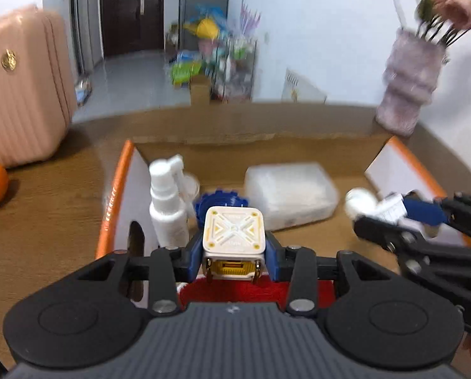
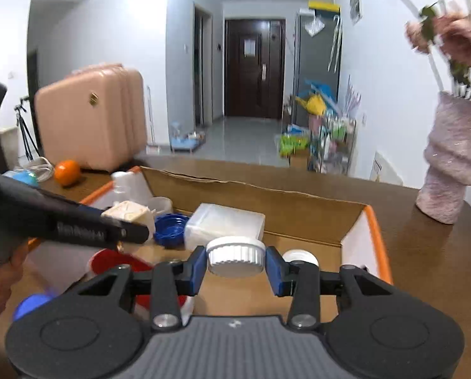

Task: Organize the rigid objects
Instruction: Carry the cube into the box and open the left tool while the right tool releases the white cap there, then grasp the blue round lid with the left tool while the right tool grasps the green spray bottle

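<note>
Beyond my wooden surface (image 2: 425, 271) the room had pale walls (image 2: 115, 47) and a grey tiled floor (image 2: 241, 135) running to a dark door (image 2: 254, 66). A pink suitcase (image 2: 90, 120) stood at the left, and a cluttered wire rack (image 2: 330, 139), perhaps of toys, stood against the right wall beside a grey cabinet (image 2: 317, 63).
</note>
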`<state>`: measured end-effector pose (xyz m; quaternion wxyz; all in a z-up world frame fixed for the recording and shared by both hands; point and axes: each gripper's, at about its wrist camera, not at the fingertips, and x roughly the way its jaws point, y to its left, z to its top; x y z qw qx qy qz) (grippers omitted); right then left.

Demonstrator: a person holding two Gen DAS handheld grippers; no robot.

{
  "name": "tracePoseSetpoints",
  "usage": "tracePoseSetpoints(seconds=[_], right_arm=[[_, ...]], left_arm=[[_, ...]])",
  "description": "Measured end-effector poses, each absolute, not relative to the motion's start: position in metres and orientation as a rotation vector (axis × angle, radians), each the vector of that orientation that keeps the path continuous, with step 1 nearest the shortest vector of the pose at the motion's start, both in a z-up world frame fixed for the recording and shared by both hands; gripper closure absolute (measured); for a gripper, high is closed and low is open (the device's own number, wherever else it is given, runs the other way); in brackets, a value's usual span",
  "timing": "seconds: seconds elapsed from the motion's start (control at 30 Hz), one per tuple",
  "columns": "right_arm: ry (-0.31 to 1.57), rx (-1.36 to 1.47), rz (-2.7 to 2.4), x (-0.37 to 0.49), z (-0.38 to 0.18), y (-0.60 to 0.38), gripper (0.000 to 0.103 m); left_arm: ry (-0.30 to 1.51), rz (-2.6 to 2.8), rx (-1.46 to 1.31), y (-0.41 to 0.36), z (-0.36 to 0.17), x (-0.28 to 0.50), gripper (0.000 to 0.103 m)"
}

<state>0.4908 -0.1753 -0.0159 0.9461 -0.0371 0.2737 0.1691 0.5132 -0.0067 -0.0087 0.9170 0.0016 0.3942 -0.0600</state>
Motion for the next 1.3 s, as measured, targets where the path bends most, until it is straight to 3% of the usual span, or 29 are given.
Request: tracePoseSetpoints(seconds=[0.3,0.43,0.5,0.63,0.87,1.3], right_arm=[[0.560,-0.136,0.383,0.489,-0.012,-0.147,0.057],[0.507,-0.150,0.387,0.455,0.022,-0.156,0.042],[0.494,-0.175,0.385,0.433,0.033,-0.161,0.041],[0.466,-0.208,0.366,0.379,0.047,-0.175,0.040],[0.424,-0.144,0.315,0.288,0.045,-0.205,0.032],[0.406,0.027,0.353,0.135,-0.025,-0.218,0.023]], left_arm=[[0.701,-0.134,0.030,0.016,0.018,0.469,0.057],[0.604,-0.145,0.048,0.029,0.051,0.421,0.048],[0.550,-0.143,0.066,0.037,0.062,0.389,0.041],[0.485,-0.056,0.135,0.047,0.070,0.332,0.039],[0.432,-0.022,0.099,0.067,0.063,0.231,0.025],[0.430,0.035,0.010,0.063,0.008,0.077,0.020]])
